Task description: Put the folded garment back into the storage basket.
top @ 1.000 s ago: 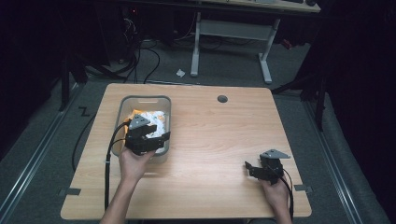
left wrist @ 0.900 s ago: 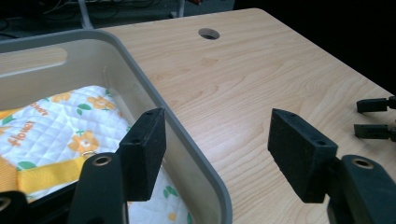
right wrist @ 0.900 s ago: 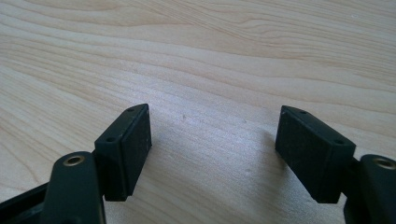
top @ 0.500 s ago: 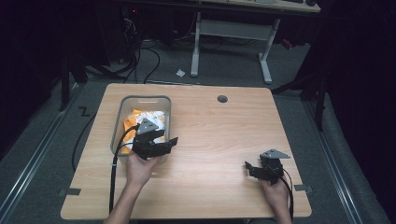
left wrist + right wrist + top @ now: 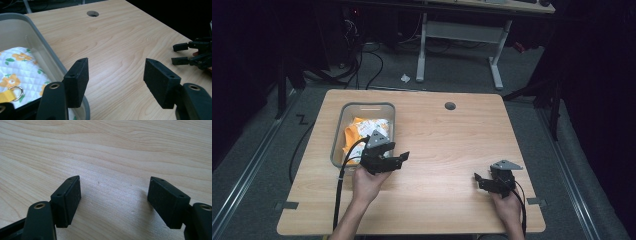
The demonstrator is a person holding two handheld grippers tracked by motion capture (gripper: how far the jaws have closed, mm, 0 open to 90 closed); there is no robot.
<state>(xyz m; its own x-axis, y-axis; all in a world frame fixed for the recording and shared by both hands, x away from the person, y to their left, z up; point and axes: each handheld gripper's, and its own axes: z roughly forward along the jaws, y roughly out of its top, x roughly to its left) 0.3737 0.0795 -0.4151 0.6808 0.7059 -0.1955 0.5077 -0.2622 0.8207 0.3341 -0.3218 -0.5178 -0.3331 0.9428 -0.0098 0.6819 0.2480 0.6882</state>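
Beside the grey bin [image 5: 338,146] (floral cloth [image 5: 362,131] inside), left gripper [image 5: 398,159] hovers, fingers spread, empty. Right gripper [image 5: 479,179] low over desk [image 5: 447,145], fingers released too.

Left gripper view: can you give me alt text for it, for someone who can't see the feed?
The left gripper has its two black jaws open and empty above the wooden table. At left a grey bin holds a white quilted cloth with orange flowers. The right gripper sits at the far right edge.
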